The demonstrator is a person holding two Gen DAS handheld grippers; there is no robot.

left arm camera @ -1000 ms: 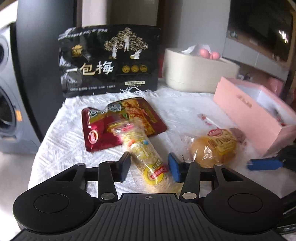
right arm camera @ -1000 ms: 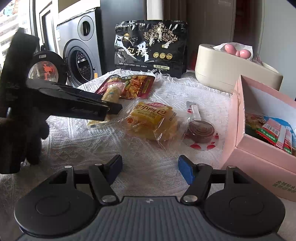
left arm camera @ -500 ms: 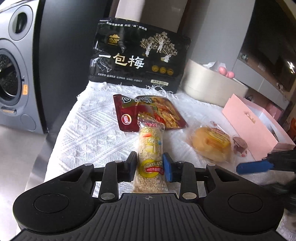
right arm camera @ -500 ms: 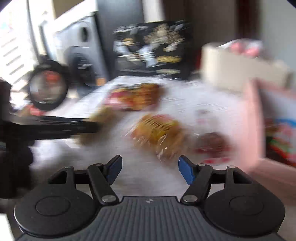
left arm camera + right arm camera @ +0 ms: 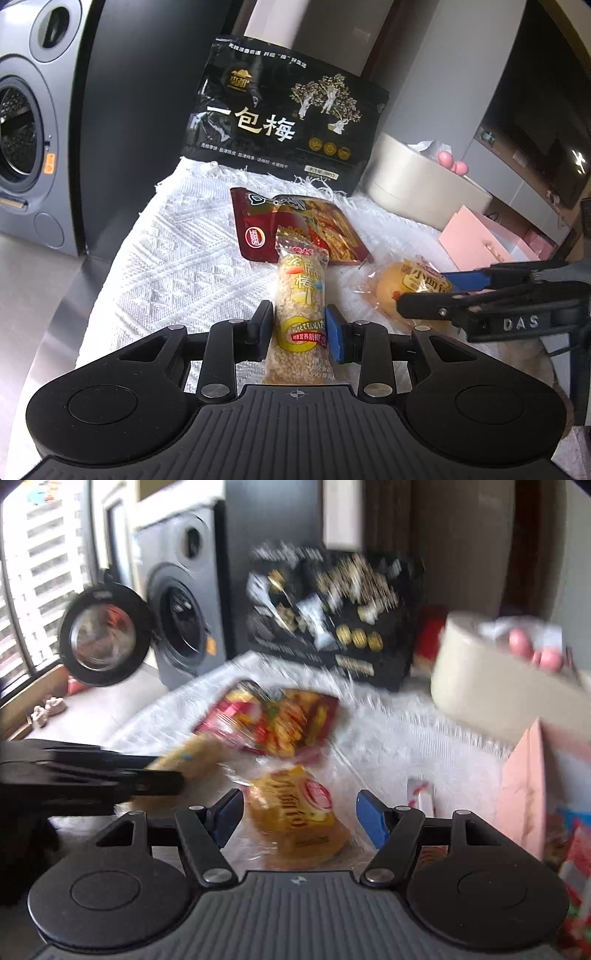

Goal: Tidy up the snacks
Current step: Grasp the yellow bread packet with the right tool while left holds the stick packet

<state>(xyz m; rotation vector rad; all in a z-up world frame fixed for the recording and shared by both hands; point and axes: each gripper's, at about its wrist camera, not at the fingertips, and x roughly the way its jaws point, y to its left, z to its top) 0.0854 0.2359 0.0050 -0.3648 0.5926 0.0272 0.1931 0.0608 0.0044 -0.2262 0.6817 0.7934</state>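
My left gripper [image 5: 300, 329] is shut on a long clear-wrapped grain bar [image 5: 301, 295] and holds it upright above the white cloth. A yellow wrapped bun [image 5: 406, 288] lies to its right; in the blurred right wrist view the bun [image 5: 295, 808] sits between the jaws of my open right gripper [image 5: 299, 814]. The right gripper also shows in the left wrist view [image 5: 458, 291], over the bun. A red snack pouch [image 5: 295, 229] lies behind the bar. A pink box [image 5: 484, 247] stands at the right.
A large black snack bag [image 5: 280, 114] stands at the back of the white cloth [image 5: 177, 266]. A beige round tissue holder [image 5: 417, 188] sits at the back right. A washing machine [image 5: 26, 147] is at the left, beyond the table edge.
My left gripper closed on the grain bar and lifted it. My right gripper moved forward over the yellow bun, staying open.
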